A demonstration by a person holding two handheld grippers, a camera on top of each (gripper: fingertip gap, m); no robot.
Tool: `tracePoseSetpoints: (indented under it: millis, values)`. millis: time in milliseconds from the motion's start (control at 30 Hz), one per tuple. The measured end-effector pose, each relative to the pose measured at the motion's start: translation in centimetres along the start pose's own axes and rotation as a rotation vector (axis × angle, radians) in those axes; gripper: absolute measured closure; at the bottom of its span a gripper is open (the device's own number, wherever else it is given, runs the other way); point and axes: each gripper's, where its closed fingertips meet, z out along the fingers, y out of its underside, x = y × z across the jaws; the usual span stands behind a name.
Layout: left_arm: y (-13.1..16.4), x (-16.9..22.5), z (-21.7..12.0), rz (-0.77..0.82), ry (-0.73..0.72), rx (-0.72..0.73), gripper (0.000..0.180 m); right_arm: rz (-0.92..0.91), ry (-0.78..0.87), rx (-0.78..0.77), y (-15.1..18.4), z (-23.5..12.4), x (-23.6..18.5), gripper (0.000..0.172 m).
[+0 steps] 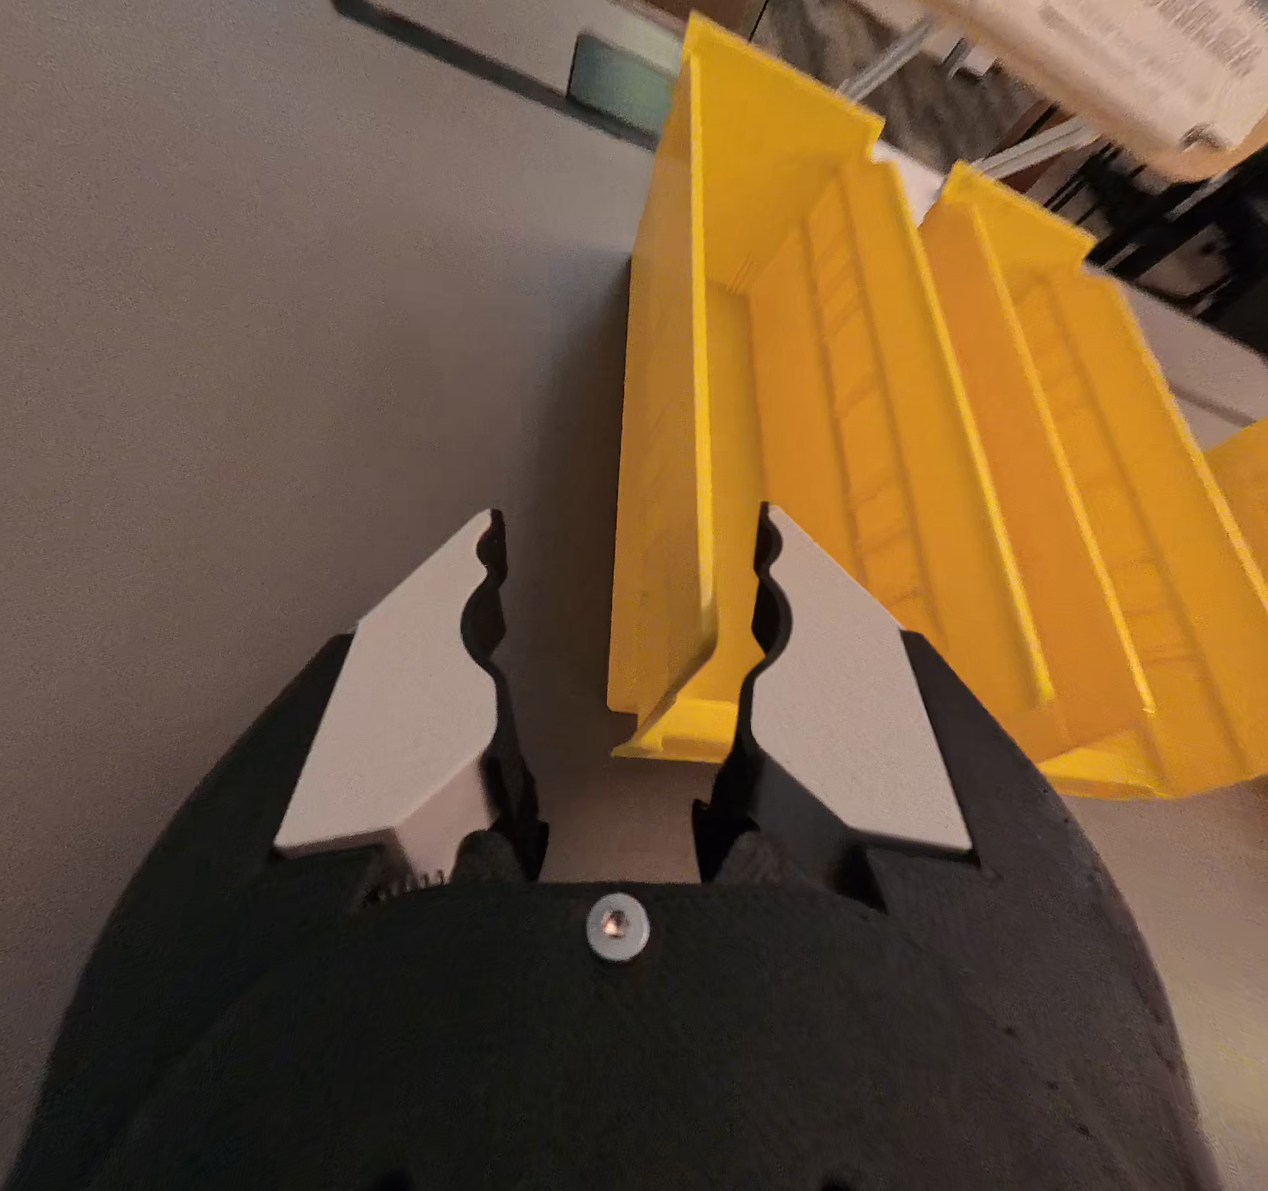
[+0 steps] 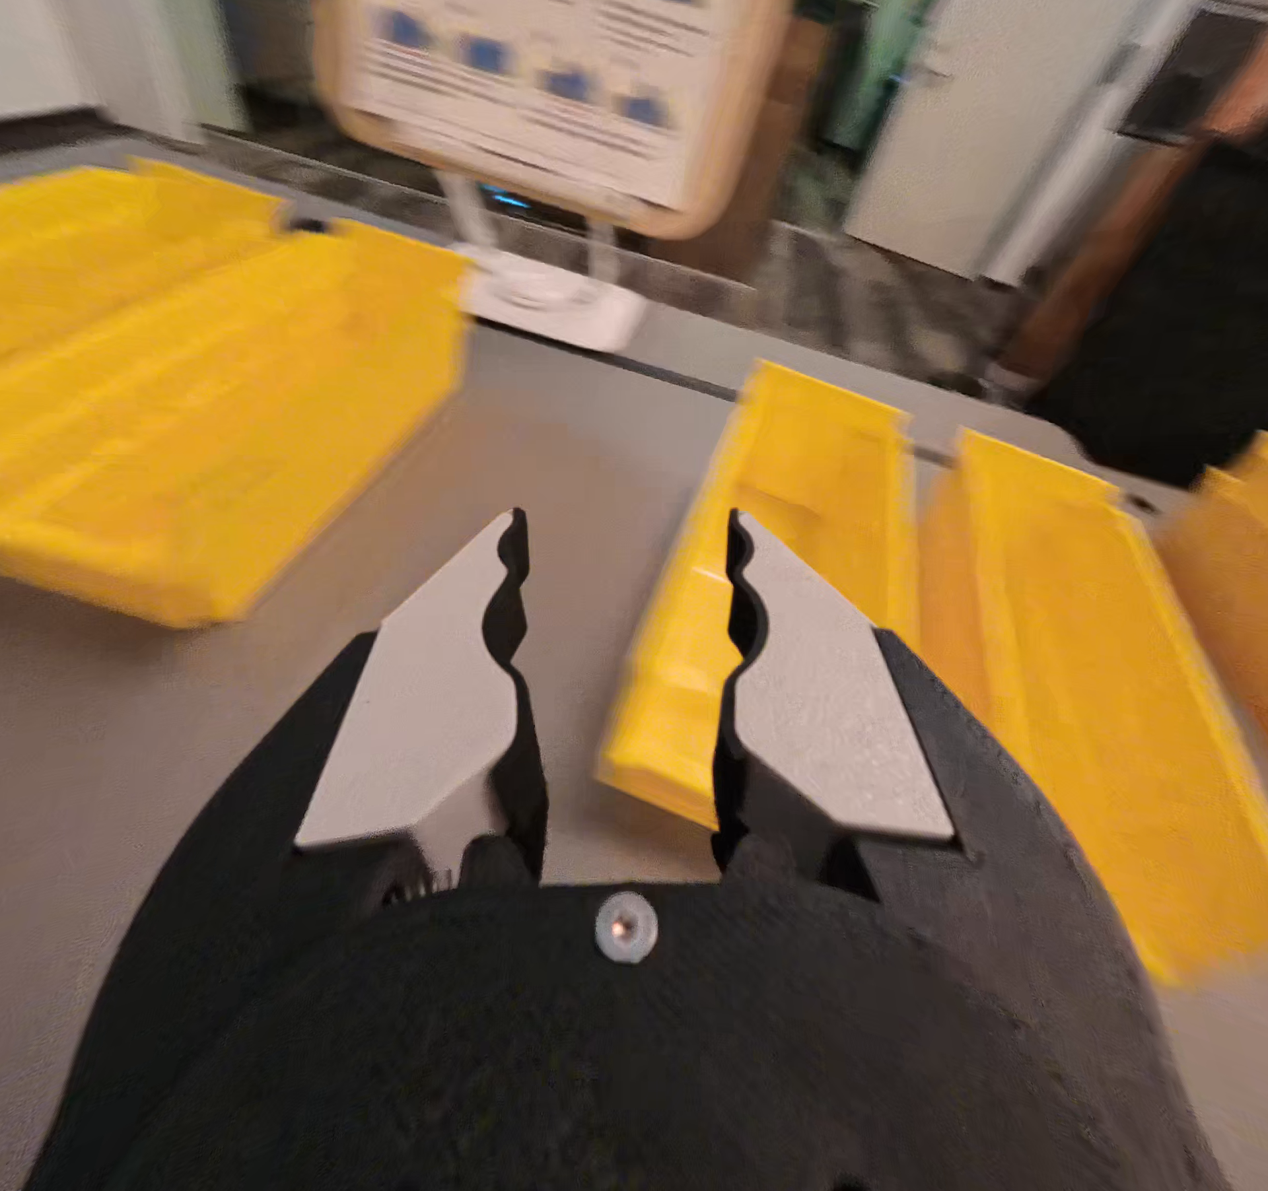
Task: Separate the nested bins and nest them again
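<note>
— What is proving hard to make out?

— Blur is smearing the right wrist view: yellow bins point(image 2: 206, 390) are lying left, more point(image 2: 1070, 678) running off right. The signboard point(image 2: 549, 60) is unreadable.

— And the left view?

— Sharper: the left gripper point(image 1: 628, 520) is gaping wide, straddling a bin wall point(image 1: 676, 472) without pressing. The right gripper point(image 2: 624, 520) is hanging open over the table point(image 2: 583, 445), one finger point(image 2: 809, 678) overlapping a bin's wall point(image 2: 672, 678).

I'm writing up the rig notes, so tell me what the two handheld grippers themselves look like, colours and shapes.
Both look the same: the left gripper and right gripper each have a rough matte black body that widens toward the camera, two pale grey wedge-shaped fingers with wavy black inner pads, and one silver screw at the centre. No cables, sleeves or markings show.
</note>
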Motion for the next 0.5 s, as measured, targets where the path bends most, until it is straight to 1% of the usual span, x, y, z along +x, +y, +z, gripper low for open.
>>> tracePoseSetpoints:
  millis: [33, 67, 100, 133, 167, 233, 267, 300, 333, 367, 400, 433, 467, 500]
  values:
    - [-0.4, 0.0, -0.7, -0.004, 0.019, 0.033, 0.106, 0.026, 0.067, -0.045, 1.3, 0.0, 3.8, 0.115]
    - [-0.9, 0.0, -1.5, -0.001, 0.036, 0.064, 0.106, 0.061, 0.095, -0.108, 3.1, 0.1, 6.4, 0.116]
    - [-1.2, 0.0, -2.1, 0.007, 0.045, 0.086, 0.106, 0.092, 0.091, -0.162, 4.7, 0.4, 7.9, 0.117]
    - [-1.5, 0.0, -2.7, 0.021, 0.045, 0.1, 0.106, 0.108, 0.069, -0.198, 6.1, 0.8, 8.6, 0.117]
    - [-1.7, -0.1, -3.2, 0.038, 0.044, 0.108, 0.106, 0.111, 0.08, -0.235, 7.5, 1.1, 9.2, 0.118]
    - [-2.0, 0.1, -4.0, 0.076, 0.049, 0.116, 0.106, 0.073, 0.112, -0.273, 9.2, 1.6, 9.8, 0.119]
    - [-2.2, 0.1, -4.4, 0.093, 0.047, 0.123, 0.107, 0.061, 0.096, -0.274, 9.7, 2.0, 9.4, 0.13]
    - [-2.4, 0.1, -4.7, 0.108, 0.045, 0.131, 0.107, 0.056, 0.086, -0.258, 9.8, 2.3, 9.0, 0.13]
    - [-2.5, 0.1, -5.0, 0.12, 0.045, 0.139, 0.108, 0.049, 0.101, -0.245, 9.8, 2.6, 9.1, 0.134]
    - [-2.5, 0.2, -5.3, 0.129, 0.047, 0.142, 0.108, 0.049, 0.122, -0.253, 10.2, 2.9, 9.4, 0.143]
    - [-2.4, 0.2, -5.4, 0.134, 0.048, 0.138, 0.109, 0.059, 0.136, -0.282, 10.9, 3.3, 9.7, 0.147]
    - [-2.3, 0.2, -5.5, 0.136, 0.052, 0.131, 0.109, 0.085, 0.136, -0.333, 12.0, 3.7, 9.9, 0.146]
    - [-2.1, 0.3, -5.5, 0.135, 0.055, 0.124, 0.109, 0.126, 0.103, -0.387, 13.1, 4.2, 9.6, 0.147]
    - [-2.0, 0.3, -5.6, 0.135, 0.058, 0.119, 0.109, 0.188, 0.049, -0.379, 13.1, 4.7, 8.8, 0.159]
